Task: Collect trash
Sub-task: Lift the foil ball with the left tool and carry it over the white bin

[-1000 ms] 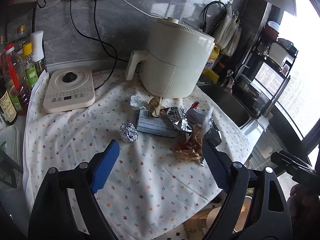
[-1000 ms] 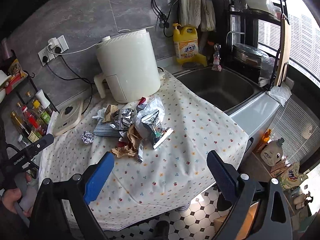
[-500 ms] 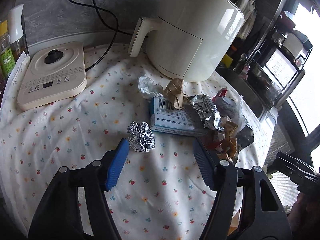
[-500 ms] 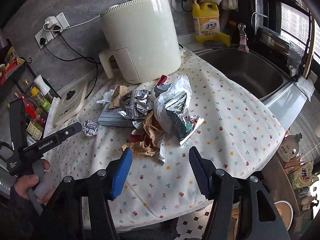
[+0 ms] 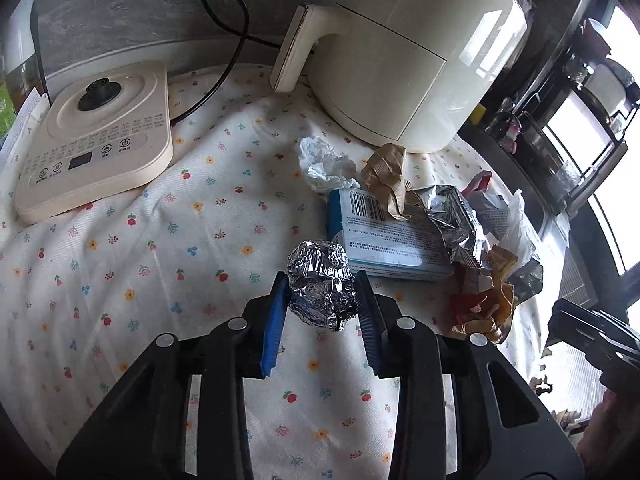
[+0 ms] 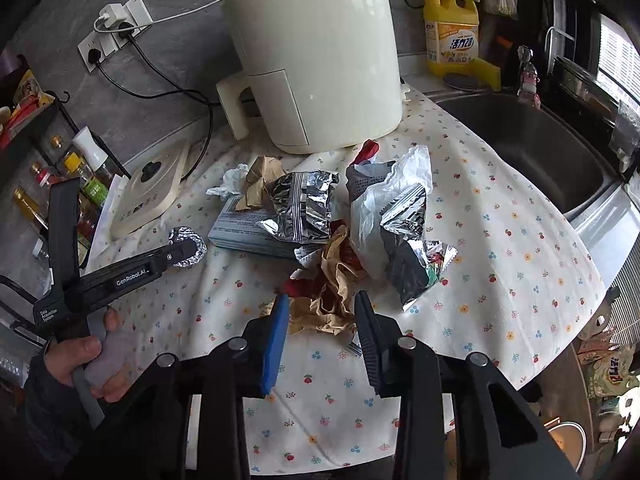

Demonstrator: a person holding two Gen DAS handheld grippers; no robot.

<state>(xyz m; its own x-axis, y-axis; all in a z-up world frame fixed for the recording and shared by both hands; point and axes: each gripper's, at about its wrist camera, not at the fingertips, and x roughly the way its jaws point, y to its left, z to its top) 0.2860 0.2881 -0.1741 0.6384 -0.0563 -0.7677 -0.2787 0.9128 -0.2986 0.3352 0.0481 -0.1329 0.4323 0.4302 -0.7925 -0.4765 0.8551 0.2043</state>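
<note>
A crumpled foil ball [image 5: 320, 296] lies on the flowered cloth [image 5: 160, 280] between the fingers of my left gripper [image 5: 321, 277]. Its jaws are closing and both pads touch the ball's sides. From the right wrist view the same left gripper [image 6: 182, 254] reaches the foil ball [image 6: 192, 236]. My right gripper [image 6: 322, 297] straddles crumpled brown paper [image 6: 324, 308] at the near edge of the trash pile; its jaws are closing too, pads against the paper. The pile holds a flat blue-white box [image 5: 384, 240], silver wrappers [image 6: 304, 204], a white plastic bag [image 6: 384, 200] and a white tissue [image 5: 324, 160].
A cream air fryer [image 6: 316, 52] stands behind the pile, a cream induction hob [image 5: 96, 136] at the left with cords along the wall. Bottles [image 6: 84, 184] line the far left. A steel sink [image 6: 532, 152] lies right, a yellow detergent bottle [image 6: 452, 36] behind it.
Both grippers came down and forward onto the cloth and narrowed their jaws. The left now encloses the foil ball, the right the brown paper.
</note>
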